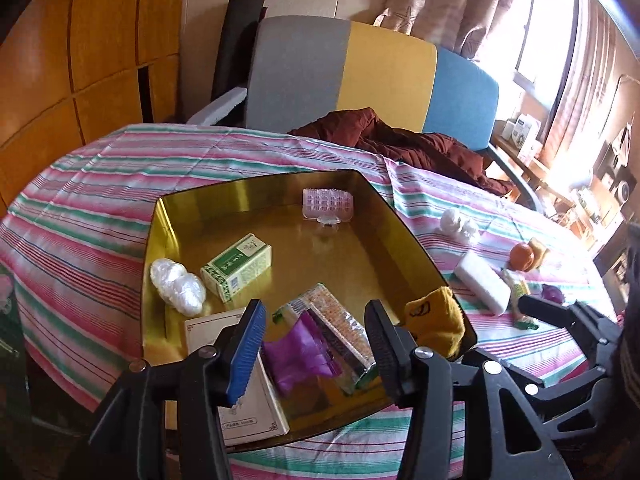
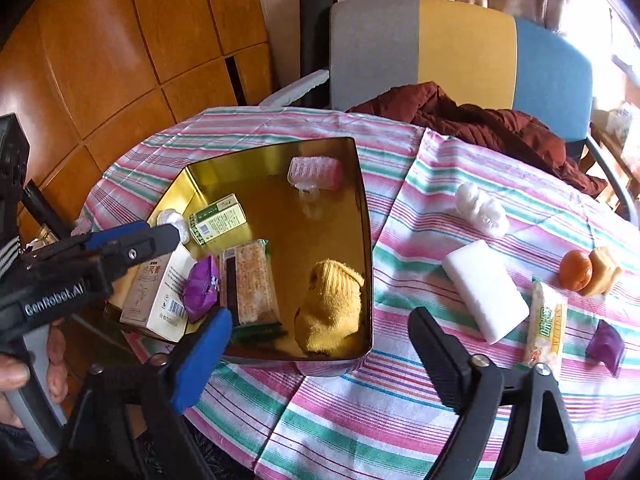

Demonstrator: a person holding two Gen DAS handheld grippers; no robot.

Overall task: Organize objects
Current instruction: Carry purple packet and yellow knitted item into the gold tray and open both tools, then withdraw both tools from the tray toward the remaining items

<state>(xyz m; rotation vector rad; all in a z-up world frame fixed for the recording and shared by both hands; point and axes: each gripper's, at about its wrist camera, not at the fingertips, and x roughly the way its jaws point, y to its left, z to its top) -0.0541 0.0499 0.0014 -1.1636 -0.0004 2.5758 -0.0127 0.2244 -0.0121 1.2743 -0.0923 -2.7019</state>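
Both sets of fingers were spread apart and held nothing. The left gripper (image 1: 316, 344) hung over the near edge of the gold tray (image 2: 366, 240) on the desk (image 2: 360, 420). The right gripper (image 2: 320, 356) hung over the desk by the tray's near corner. Inside the tray lay a yellow sock (image 2: 330, 312), a cracker pack (image 2: 248, 288), a purple packet (image 2: 202, 288), a white box (image 2: 160, 300), a green box (image 1: 236, 266), a shiny white wad (image 1: 178, 286) and a pink pad (image 1: 328, 204). Outside, on the striped cloth, lay a white sponge (image 2: 486, 290), a snack bag (image 2: 546, 322), another purple packet (image 2: 606, 346), an orange (image 2: 576, 270) touching a yellow cake (image 2: 604, 270), and a white plastic wad (image 2: 482, 208). Farther back, a brown jacket (image 2: 480, 120) lay on a chair (image 2: 464, 46).
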